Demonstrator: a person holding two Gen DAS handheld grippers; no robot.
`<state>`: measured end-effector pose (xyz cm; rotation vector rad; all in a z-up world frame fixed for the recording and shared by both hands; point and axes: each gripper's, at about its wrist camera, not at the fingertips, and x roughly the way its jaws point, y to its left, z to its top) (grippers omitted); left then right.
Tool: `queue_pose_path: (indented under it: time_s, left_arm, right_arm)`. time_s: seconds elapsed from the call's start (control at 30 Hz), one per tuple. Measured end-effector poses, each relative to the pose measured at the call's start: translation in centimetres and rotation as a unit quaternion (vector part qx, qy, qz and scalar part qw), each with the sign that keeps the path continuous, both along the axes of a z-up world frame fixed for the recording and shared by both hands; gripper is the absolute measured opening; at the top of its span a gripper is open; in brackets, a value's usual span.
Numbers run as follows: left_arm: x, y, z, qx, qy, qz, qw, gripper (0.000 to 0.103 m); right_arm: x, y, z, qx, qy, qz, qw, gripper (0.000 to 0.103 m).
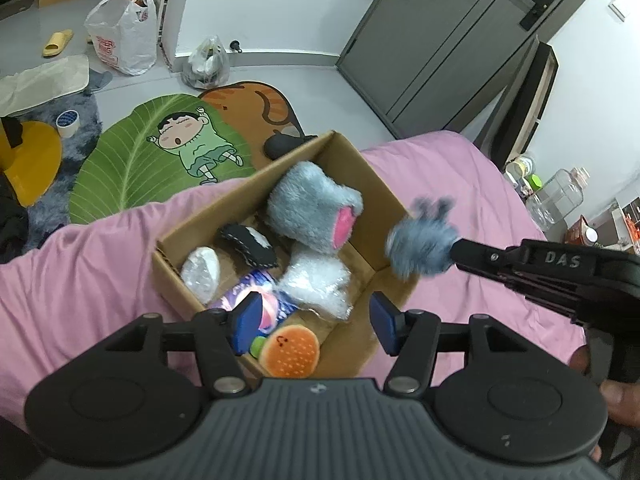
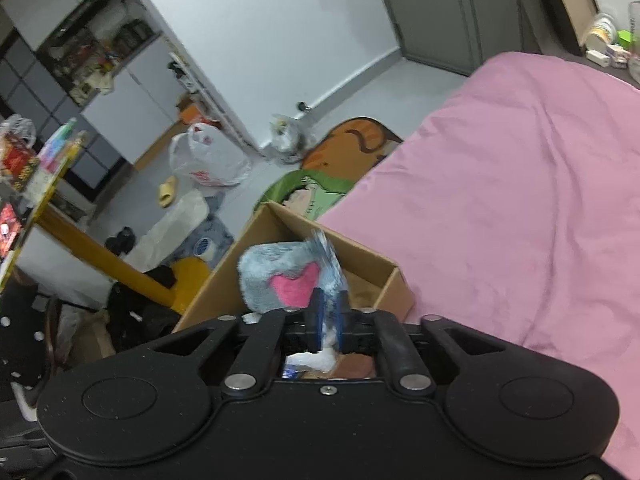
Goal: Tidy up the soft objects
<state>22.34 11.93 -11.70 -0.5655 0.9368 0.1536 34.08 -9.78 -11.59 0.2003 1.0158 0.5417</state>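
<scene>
Right gripper [image 2: 328, 320] is seen clamped on a small grey-blue fluffy toy [image 1: 424, 248], its blue pads drawn nearly together with the fur pinched between them. From the left wrist view this toy is held in the air at the tip of the right gripper, just beyond the far right edge of the cardboard box [image 1: 360, 168]; its outline is blurred. Left gripper [image 1: 314, 322] is held wide open with nothing between its blue pads, and it hovers over the near end of the box.

Inside the box, ahead of the left gripper, a large grey plush with a pink patch [image 1: 314, 208] is lying toward the far end. A black stitched soft piece [image 1: 248, 246] is placed to its left, and two white bubble-wrapped bundles are seen, one at the left wall [image 1: 202, 274] and one nearer the middle [image 1: 316, 284]. A purple-and-pink soft item [image 1: 264, 300] is partly hidden behind the left pad, and a burger-shaped plush [image 1: 294, 350] is lying nearest to the left gripper, between its pads in the view.

The box is set on a pink bedsheet [image 1: 80, 280], which spreads to both sides of the grippers.
</scene>
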Motion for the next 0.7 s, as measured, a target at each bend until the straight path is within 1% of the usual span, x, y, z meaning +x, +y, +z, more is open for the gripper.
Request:
queue_pose_path:
  time_s: [0.03, 0.13, 0.17, 0.2, 0.27, 0.33, 0.4, 0.47, 0.5, 0.6, 0.63, 0.67, 0.7]
  left_arm:
    - [0.1, 0.2, 0.1, 0.001, 0.0, 0.0, 1.0, 0.058]
    - [0.1, 0.6, 0.7, 0.012, 0.001, -0.004, 0.9999, 0.058]
    - [0.1, 0.7, 0.9, 0.016, 0.003, -0.004, 0.9999, 0.06]
    - [0.2, 0.8, 1.1, 0.018, 0.005, -0.004, 0.9998, 0.065]
    - [0.1, 0.9, 1.5, 0.021, 0.004, -0.004, 0.9998, 0.07]
    - [0.1, 0.8, 2.2, 0.027, 0.001, -0.008, 0.9996, 0.072]
    - [-0.1, 0.5, 2.9, 0.034, -0.002, -0.014, 0.9993, 0.073]
    - [-0.3, 0.3, 3.6, 0.04, -0.004, -0.018, 0.999, 0.075]
    - [-0.5, 0.2, 4.0, 0.043, -0.005, -0.021, 0.9988, 0.075]
    - [-0.9, -0.2, 4.9, 0.054, -0.007, -0.026, 0.9982, 0.08]
    - [-1.1, -0.3, 5.2, 0.058, -0.007, -0.026, 0.998, 0.081]
    - [-1.4, -0.4, 5.6, 0.061, -0.007, -0.027, 0.9978, 0.082]
    - [-1.6, -0.5, 5.8, 0.064, -0.007, -0.027, 0.9975, 0.083]
  right_arm:
    - [0.0, -0.1, -0.1, 0.003, 0.002, -0.004, 1.0, 0.023]
    - [-0.4, -0.5, 0.2, 0.008, 0.004, -0.013, 1.0, 0.025]
    - [-0.6, -0.6, 0.3, 0.009, 0.005, -0.015, 1.0, 0.025]
    - [-0.8, -0.8, 0.5, 0.01, 0.005, -0.016, 1.0, 0.025]
    - [-1.1, -1.1, 1.0, 0.012, 0.006, -0.019, 1.0, 0.027]
    - [-1.7, -1.4, 1.5, 0.015, 0.004, -0.022, 1.0, 0.032]
    - [-2.2, -1.7, 2.1, 0.016, 0.002, -0.023, 1.0, 0.034]
    - [-2.8, -1.9, 2.6, 0.017, 0.0, -0.023, 1.0, 0.039]
    - [-3.0, -2.1, 2.8, 0.017, -0.002, -0.025, 1.0, 0.044]
    - [-3.9, -2.8, 3.6, 0.017, -0.009, -0.031, 0.999, 0.051]
    - [-4.1, -2.9, 3.8, 0.019, -0.01, -0.032, 0.999, 0.056]
    - [-4.5, -3.2, 4.2, 0.02, -0.014, -0.034, 0.999, 0.06]
    - [-4.9, -3.4, 4.5, 0.02, -0.019, -0.035, 0.999, 0.067]
